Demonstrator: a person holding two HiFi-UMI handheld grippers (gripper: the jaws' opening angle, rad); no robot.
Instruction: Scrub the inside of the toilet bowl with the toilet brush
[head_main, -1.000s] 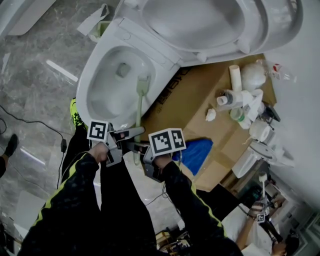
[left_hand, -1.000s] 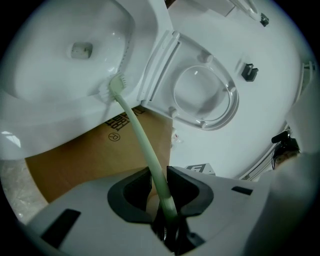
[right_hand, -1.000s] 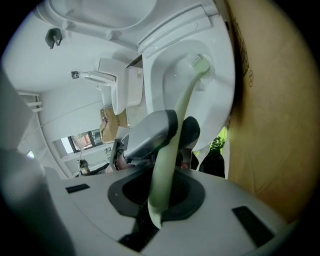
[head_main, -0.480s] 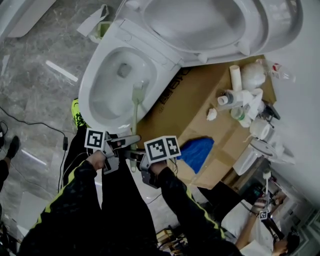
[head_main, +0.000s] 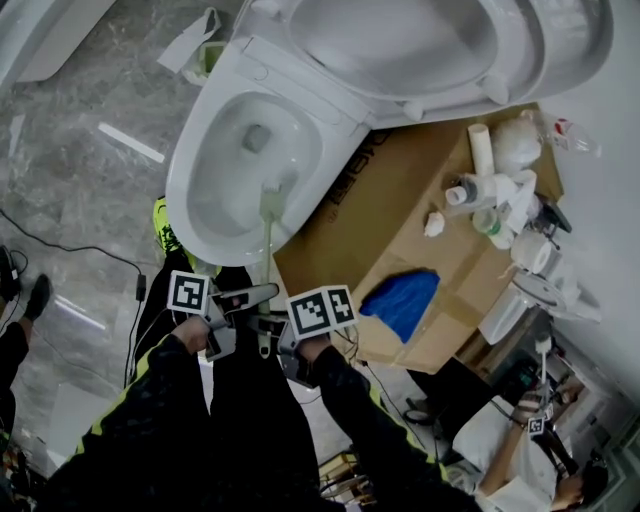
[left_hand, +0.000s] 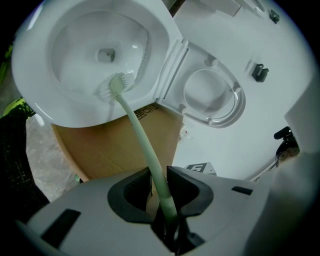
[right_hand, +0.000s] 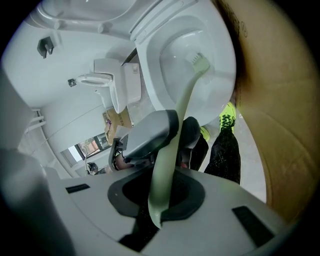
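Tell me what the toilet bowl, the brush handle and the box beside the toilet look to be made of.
Toilet bowl: glazed white ceramic, judging by its glossy highlights.
Toilet brush handle: probably plastic; pale green, smooth, one even colour.
Box: likely cardboard; dull brown surface with printed lettering.

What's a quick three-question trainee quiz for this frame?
1. True or false: the left tongs and the right tongs are both shut on the brush handle.
2. Where is the brush head? A) on the floor B) inside the toilet bowl C) on the raised lid
3. Fill in: the blue cloth lies on the ___.

Key: 1 true; 2 B; 3 cardboard box.
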